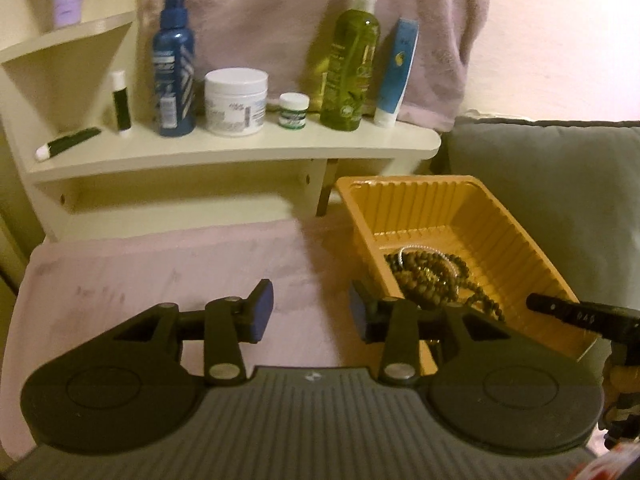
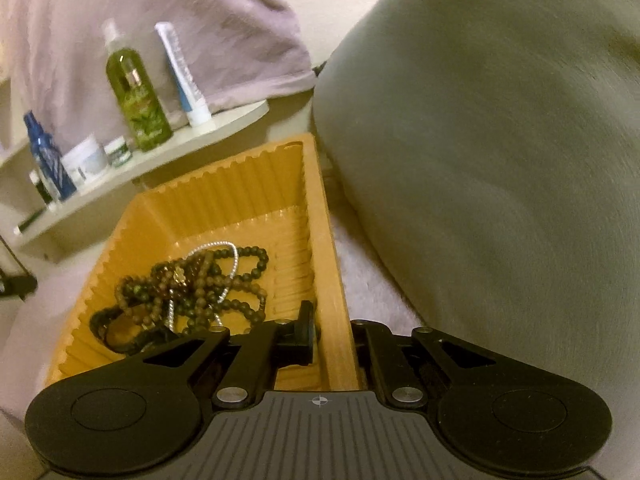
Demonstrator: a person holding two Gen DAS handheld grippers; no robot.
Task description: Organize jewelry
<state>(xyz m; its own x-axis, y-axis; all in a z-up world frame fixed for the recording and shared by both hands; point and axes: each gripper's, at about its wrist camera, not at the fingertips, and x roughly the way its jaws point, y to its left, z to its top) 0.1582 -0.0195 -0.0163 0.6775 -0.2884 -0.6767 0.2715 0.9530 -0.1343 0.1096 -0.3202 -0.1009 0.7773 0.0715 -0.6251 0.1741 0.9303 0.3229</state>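
left wrist: angled down, faces shelf [image 1: 224, 152] | right wrist: close over tray [image 2: 332, 280] | shared: tray, shelf

I see an orange ribbed tray [image 2: 332, 280] holding dark brown beads [image 2: 200, 280] and a silvery chain [image 2: 234, 264]; far left, a blue bottle [image 1: 174, 60], a green bottle [image 1: 350, 68], and probably pinkish cloth [image 1: 160, 272].

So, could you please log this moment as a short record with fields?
surface: pink cloth
tray: orange, ribbed, on the cloth beside a grey cushion
tray contents: tangle of dark beads with a silver chain
left gripper: open, empty, over the cloth left of the tray
right gripper: clamped on the tray's right wall
shelf: blue bottle, white jar, green bottle, tube
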